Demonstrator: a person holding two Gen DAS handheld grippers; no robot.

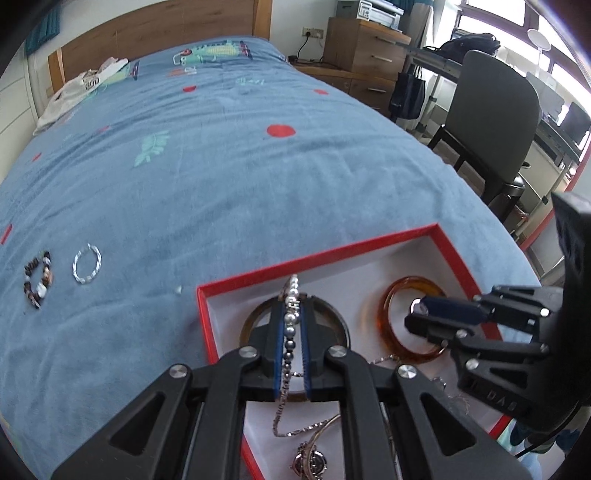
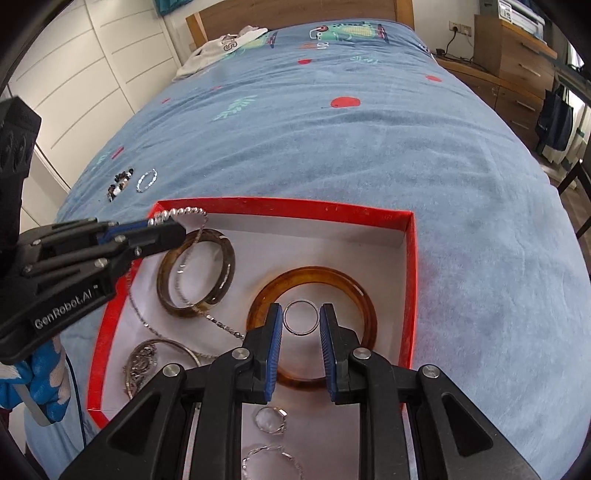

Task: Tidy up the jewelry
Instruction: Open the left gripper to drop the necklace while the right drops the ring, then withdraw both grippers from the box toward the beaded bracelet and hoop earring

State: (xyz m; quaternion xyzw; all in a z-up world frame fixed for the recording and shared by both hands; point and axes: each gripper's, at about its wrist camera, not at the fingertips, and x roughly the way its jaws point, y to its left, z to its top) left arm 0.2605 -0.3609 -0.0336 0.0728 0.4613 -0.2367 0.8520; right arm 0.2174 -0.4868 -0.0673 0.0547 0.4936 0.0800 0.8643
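A red box (image 1: 317, 258) (image 2: 412, 280) with a white floor lies on the blue bedspread. My left gripper (image 1: 291, 314) (image 2: 168, 225) is shut on a silver bead bracelet (image 1: 291, 299) (image 2: 181, 213), held over a brown bangle (image 2: 195, 273) in the box. My right gripper (image 2: 301, 317) (image 1: 419, 312) holds a thin silver ring (image 2: 301, 317) between its fingertips, over an amber bangle (image 1: 406, 317) (image 2: 314, 288). Chains and rings (image 2: 271, 421) lie in the box. A dark bead bracelet (image 1: 38, 278) (image 2: 120, 182) and a silver twisted bracelet (image 1: 86, 264) (image 2: 146, 180) lie on the bed.
White clothing (image 1: 77, 92) lies near the wooden headboard (image 1: 155, 33). A chair (image 1: 491, 122), drawers (image 1: 365, 48) and a desk stand to the right of the bed. White wardrobe doors (image 2: 85, 74) are on the left.
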